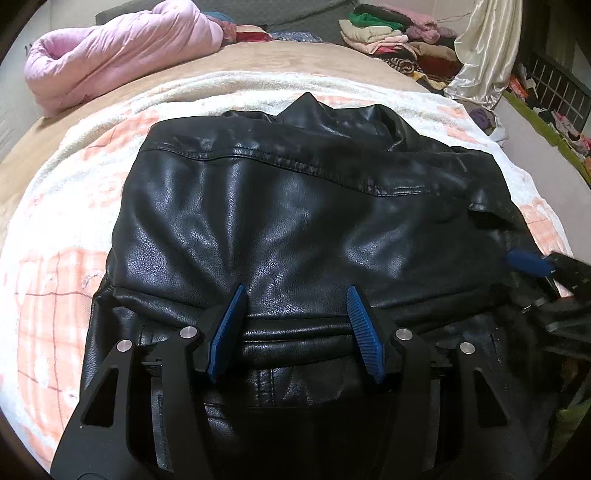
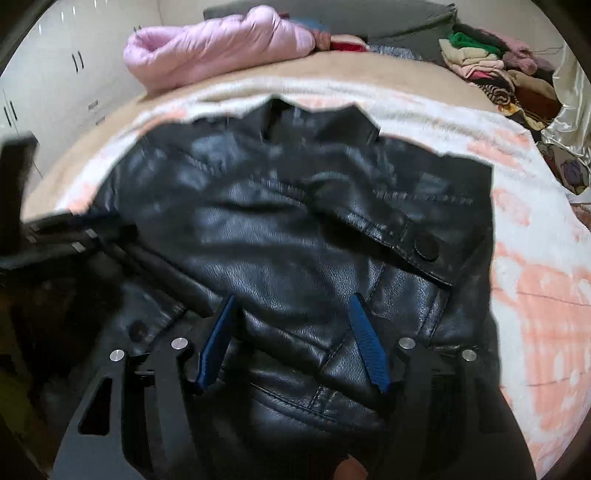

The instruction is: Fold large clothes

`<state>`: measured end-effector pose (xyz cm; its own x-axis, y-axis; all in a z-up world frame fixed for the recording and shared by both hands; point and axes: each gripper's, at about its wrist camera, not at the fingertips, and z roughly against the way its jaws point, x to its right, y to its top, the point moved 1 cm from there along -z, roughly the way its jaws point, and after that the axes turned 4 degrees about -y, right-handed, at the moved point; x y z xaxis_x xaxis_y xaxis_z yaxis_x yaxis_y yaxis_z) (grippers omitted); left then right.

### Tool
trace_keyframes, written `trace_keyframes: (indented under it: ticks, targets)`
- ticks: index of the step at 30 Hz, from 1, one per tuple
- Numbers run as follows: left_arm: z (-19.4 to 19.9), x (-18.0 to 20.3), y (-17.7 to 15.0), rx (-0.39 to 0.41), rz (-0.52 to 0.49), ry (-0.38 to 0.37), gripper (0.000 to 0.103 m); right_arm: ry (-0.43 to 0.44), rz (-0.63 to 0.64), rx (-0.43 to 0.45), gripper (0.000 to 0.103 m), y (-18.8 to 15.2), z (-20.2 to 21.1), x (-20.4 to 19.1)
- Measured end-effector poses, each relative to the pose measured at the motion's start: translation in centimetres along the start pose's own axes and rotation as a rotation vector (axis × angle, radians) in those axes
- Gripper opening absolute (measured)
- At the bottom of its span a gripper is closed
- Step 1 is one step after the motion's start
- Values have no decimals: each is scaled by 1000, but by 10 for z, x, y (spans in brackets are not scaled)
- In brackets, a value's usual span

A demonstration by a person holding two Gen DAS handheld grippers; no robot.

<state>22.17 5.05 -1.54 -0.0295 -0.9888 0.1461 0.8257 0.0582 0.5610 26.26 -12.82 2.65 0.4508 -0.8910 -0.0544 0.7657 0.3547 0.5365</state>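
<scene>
Left gripper (image 1: pixel 295 328) and right gripper (image 2: pixel 291 343) hover spread, empty, over near hem of black leather jacket (image 1: pixel 295 206) lying on white-and-peach blanket (image 1: pixel 55 258). Advice: pinch hem corners evenly, carry fold toward far collar.

The black leather jacket (image 2: pixel 295 229) is smeared by motion blur in the right wrist view, its collar soft-edged; its near hem is hidden behind the gripper frames in both views; the stacked folded clothes (image 1: pixel 388 33) are too small to tell apart.
</scene>
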Motion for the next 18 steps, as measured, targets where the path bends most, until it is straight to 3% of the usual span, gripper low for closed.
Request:
trace_keyframes:
  ticks: [7,9,11,16,18]
  targets:
    - [5,0,-2,4,-1,0,48,12,-29,62,62,-1,21,-1]
    - [7,1,-2,7,2,-4,48,8,-31,106,66,-1,36,-1]
    - [9,1,-2,9,8,-9,48,9,-53,141,80,-2,46,0]
    - [16,1,-3,11,11,-18,50,11,-142,172,89,-10,57,5]
    - [20,2,-3,14,10,-25,58,9,-163,190,89,-15,63,4]
